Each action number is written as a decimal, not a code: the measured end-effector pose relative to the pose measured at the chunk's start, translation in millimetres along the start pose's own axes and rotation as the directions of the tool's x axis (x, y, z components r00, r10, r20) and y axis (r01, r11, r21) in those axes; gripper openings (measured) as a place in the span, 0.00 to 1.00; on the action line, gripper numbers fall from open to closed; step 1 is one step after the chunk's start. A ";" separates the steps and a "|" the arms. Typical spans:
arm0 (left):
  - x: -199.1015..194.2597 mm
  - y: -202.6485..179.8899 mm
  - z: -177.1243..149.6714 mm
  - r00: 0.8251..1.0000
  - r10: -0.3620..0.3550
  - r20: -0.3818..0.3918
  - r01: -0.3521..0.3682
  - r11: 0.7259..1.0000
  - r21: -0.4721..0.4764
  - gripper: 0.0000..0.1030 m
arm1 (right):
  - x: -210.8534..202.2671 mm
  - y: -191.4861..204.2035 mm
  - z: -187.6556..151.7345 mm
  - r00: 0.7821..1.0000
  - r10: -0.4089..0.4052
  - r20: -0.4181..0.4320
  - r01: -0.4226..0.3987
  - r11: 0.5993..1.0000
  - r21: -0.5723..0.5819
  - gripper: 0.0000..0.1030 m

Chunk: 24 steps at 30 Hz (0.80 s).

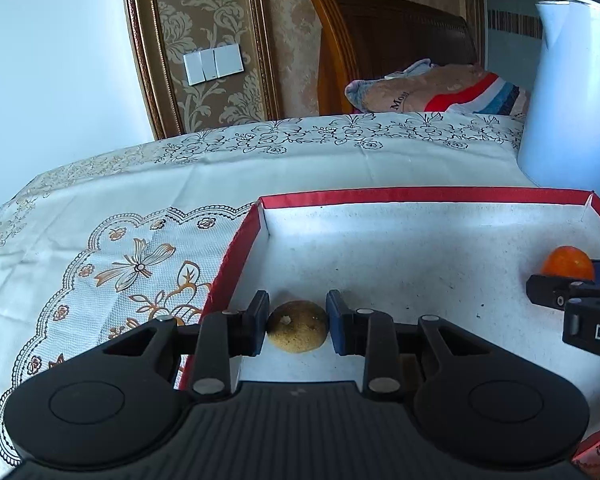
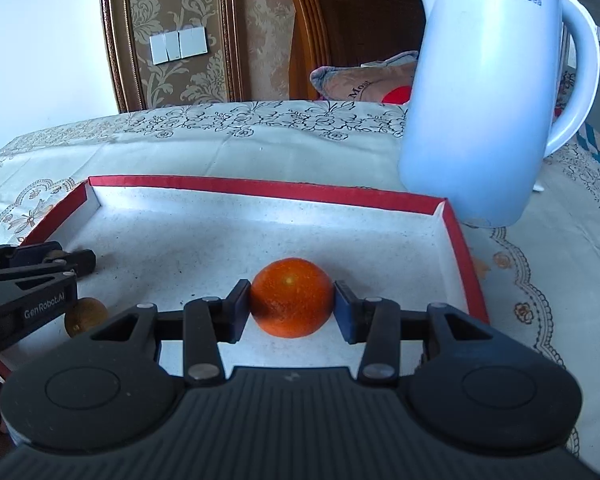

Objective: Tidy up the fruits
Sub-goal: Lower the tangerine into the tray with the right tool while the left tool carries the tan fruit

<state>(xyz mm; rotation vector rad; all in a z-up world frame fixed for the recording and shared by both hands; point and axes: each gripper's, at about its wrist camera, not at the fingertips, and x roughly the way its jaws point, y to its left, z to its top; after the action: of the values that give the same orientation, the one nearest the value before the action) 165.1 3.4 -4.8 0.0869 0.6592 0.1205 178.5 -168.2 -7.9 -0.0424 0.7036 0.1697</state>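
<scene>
Two black plastic grippers: left gripper (image 1: 297,322), right gripper (image 2: 291,306), blue pads, silver screws, white lettering.

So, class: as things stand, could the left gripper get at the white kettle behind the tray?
Probably not straight away. The left gripper has its fingers shut on a small brown fruit, and the kettle stands beyond the red tray's far rim, towards the right gripper's side.

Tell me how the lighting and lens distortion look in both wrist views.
Left wrist view: bluish daylight, the tray rim bowed by the fisheye. Right wrist view: same cool cast, soft sheen on the kettle, orange sharp, edges curved.
</scene>
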 end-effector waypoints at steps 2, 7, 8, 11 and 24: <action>-0.6 -0.5 -0.7 1.000 0.002 0.000 -0.002 1.000 0.002 0.29 | 1.0 2.0 -0.4 1.000 -0.005 -0.001 0.005 1.000 -0.005 0.40; -1.8 -4.4 -2.0 1.000 0.018 0.010 -0.018 1.000 0.015 0.29 | 1.1 0.9 -0.7 1.000 -0.003 -0.003 0.003 1.000 0.004 0.40; -1.7 -5.5 -1.8 1.000 0.020 0.011 -0.020 1.000 0.018 0.29 | 1.5 0.4 -0.5 1.000 -0.004 -0.004 0.004 1.000 0.005 0.41; -1.7 -4.8 -2.5 1.000 0.019 0.013 -0.019 1.000 0.017 0.29 | 1.3 -0.1 -0.4 1.000 -0.004 -0.004 0.004 1.000 0.009 0.41; -2.1 -4.6 -2.8 1.000 0.019 0.016 -0.019 1.000 0.018 0.29 | -4.4 1.2 -2.6 1.000 -0.006 0.020 0.006 1.000 0.014 0.68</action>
<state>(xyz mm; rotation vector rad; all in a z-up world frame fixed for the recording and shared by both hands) 162.1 -1.4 -6.3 0.1115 0.6438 0.1322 173.3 -167.9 -7.0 -0.0297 0.6850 0.1596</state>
